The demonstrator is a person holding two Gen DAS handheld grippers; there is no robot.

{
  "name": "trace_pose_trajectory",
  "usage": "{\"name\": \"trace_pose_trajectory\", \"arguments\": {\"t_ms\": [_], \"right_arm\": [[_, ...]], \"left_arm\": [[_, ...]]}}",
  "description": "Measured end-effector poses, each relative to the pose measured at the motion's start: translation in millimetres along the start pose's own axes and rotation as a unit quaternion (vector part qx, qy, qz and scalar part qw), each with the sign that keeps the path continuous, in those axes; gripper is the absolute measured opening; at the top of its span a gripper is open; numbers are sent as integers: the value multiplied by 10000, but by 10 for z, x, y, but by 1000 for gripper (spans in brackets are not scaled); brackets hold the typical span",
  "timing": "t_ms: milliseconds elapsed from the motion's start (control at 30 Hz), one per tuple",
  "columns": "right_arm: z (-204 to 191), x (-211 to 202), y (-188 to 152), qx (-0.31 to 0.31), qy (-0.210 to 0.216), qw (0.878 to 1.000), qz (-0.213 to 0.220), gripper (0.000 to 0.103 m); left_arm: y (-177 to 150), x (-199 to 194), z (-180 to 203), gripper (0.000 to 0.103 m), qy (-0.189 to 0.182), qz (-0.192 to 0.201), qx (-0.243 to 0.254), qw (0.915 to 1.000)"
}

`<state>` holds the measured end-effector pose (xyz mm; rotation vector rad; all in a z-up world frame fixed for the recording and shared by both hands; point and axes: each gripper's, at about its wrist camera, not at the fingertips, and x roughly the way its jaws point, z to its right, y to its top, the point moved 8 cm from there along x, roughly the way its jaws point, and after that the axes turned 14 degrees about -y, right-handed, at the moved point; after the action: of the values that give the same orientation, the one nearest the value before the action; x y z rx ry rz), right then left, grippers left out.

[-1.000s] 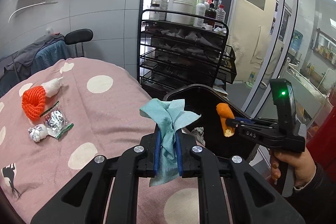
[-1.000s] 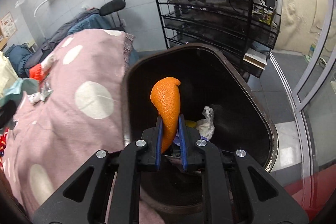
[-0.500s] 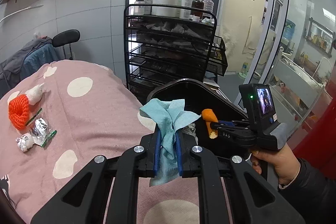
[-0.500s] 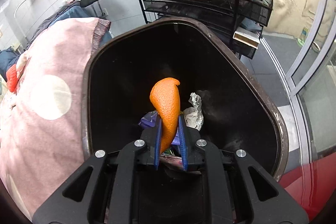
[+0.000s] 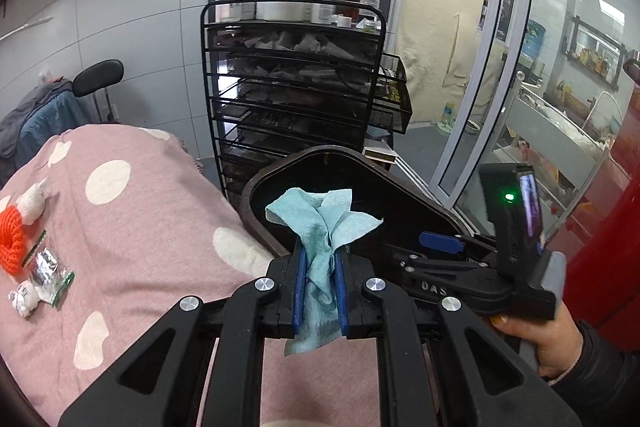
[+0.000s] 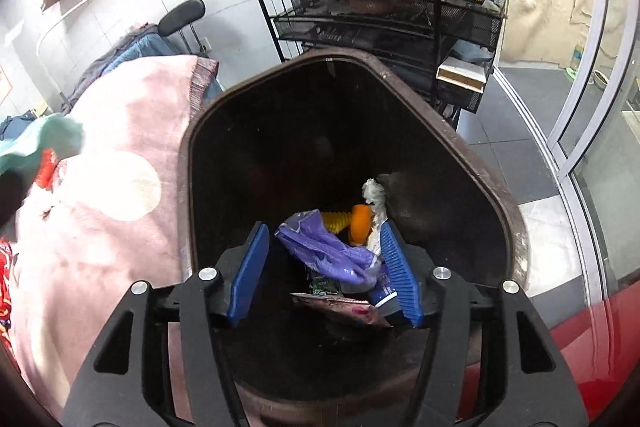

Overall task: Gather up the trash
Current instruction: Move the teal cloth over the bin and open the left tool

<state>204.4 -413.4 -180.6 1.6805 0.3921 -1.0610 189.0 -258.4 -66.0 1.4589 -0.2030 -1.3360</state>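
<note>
Orange peel [image 6: 359, 223] lies in the bottom of the dark trash bin [image 6: 496, 203], among a purple wrapper [image 6: 332, 247], a yellow ridged piece [image 6: 335, 220], a crumpled bit of foil [image 6: 373, 191] and a pinkish packet [image 6: 340, 309], so part of the collecting appears to be done. Directly over that heap hangs the right gripper [image 6: 324, 267], its jaws opening with nothing between the blue pads, which reads as a drop just completed. Teal cloth [image 5: 322, 231], a crumpled wipe, is the next piece on its way: the left gripper [image 5: 319, 287] is clamped on it, folds sticking up above the pads and a tail hanging below, and it sits just short of the bin's near rim [image 5: 260, 223] and not yet over the opening. Still to be gathered, as far as the left wrist view shows, are several pieces well apart from the bin on the pink polka-dot blanket [image 5: 132, 227]: an orange foam net [image 5: 12, 247], a white wad [image 5: 34, 199] touching it, a shiny foil wrapper [image 5: 50, 269] and a small crumpled white scrap [image 5: 24, 301]. Judged from this, the task is perhaps past its middle, with one item in hand and that cluster left to fetch. Beyond the bin stands a black wire rack [image 5: 296, 99] carrying bottles, none of it part of the job.
</note>
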Motion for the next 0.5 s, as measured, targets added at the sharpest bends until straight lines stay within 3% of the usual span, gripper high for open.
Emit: {"name": "trace_pose_trajectory", "arguments": {"t_ms": [67, 500], "right_arm": [[39, -86, -25, 66, 27, 10000, 59, 67], [307, -393, -172, 329, -67, 9991, 268, 70]], "left_arm": [[16, 74, 30, 13, -78, -68, 1, 9999], [99, 566, 222, 13, -459, -523, 62, 9976]]}}
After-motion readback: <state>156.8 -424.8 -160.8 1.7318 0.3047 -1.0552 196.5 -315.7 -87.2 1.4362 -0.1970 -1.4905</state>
